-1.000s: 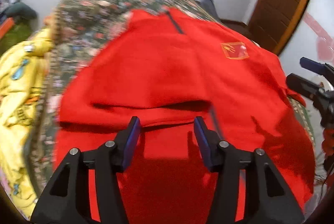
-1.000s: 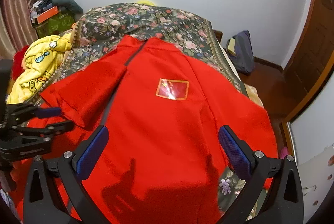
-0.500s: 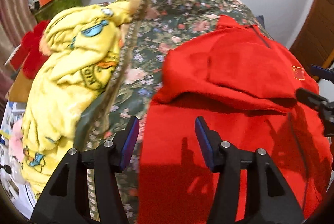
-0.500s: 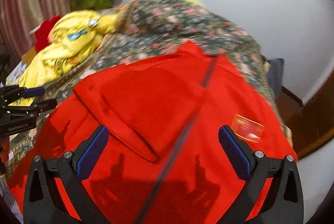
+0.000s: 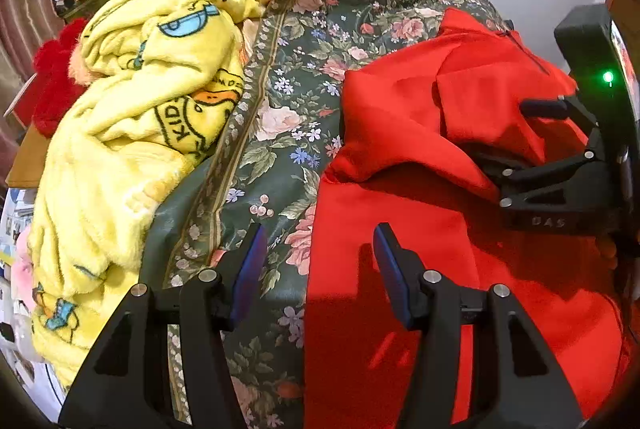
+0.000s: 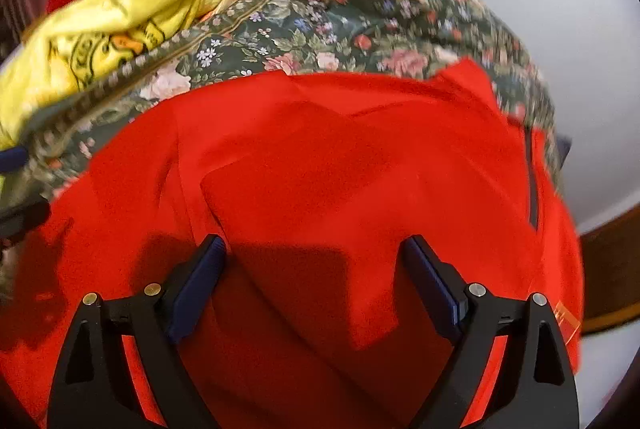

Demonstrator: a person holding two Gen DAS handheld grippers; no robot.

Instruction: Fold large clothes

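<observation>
I'm hovering my left gripper (image 5: pixel 316 261), half open & empty, over the red jacket (image 5: pixel 420 229)'s left edge on the bed (image 5: pixel 320 9), while my right gripper (image 6: pixel 314 281), jaws just narrowing w/ nothing pinched, is sitting over its folded-in sleeve (image 6: pixel 360 181).

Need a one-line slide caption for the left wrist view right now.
Left gripper, open, hovers over the red jacket's edge on the floral bedspread, yellow blanket alongside.
</observation>
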